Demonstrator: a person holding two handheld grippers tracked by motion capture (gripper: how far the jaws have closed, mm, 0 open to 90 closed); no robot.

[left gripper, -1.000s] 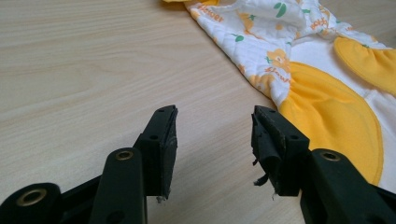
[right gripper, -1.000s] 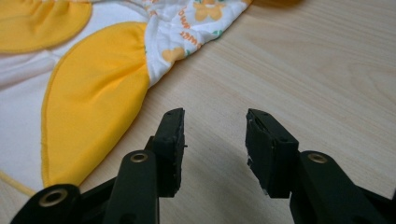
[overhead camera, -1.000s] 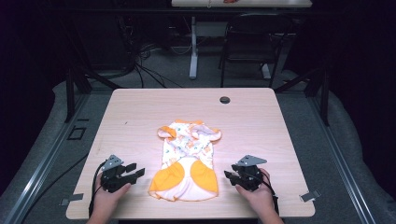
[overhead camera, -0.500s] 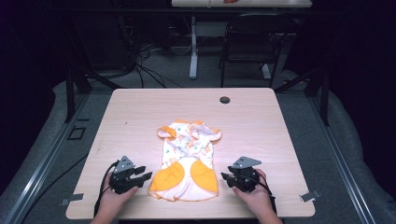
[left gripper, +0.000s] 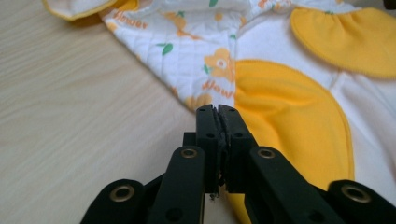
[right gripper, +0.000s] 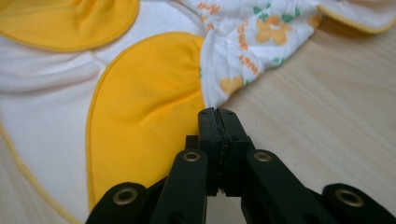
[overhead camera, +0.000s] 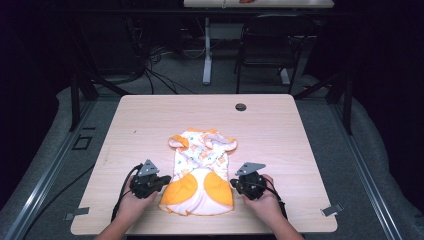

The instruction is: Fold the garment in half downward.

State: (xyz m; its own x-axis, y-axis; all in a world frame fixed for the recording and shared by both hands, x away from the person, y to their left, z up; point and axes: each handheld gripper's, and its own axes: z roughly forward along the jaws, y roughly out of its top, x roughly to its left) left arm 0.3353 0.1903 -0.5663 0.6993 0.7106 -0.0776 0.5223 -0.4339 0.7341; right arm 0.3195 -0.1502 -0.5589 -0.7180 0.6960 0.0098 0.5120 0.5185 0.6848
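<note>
1. Garment (overhead camera: pixel 200 175): small white, flower-printed piece with orange panels, flat on your table (overhead camera: pixel 150 125), near its front edge.
2. Your left gripper (overhead camera: pixel 159 183): at its left edge; jaws just closed, pressed together, nothing visibly between.
3. Your right gripper (overhead camera: pixel 234 185): at its right edge; likewise.

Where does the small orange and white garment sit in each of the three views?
High view: garment at lower centre of the table, between the grippers.
Left gripper view: garment across top and right.
Right gripper view: garment across top and left.
Shared landmark: its orange patches.
</note>
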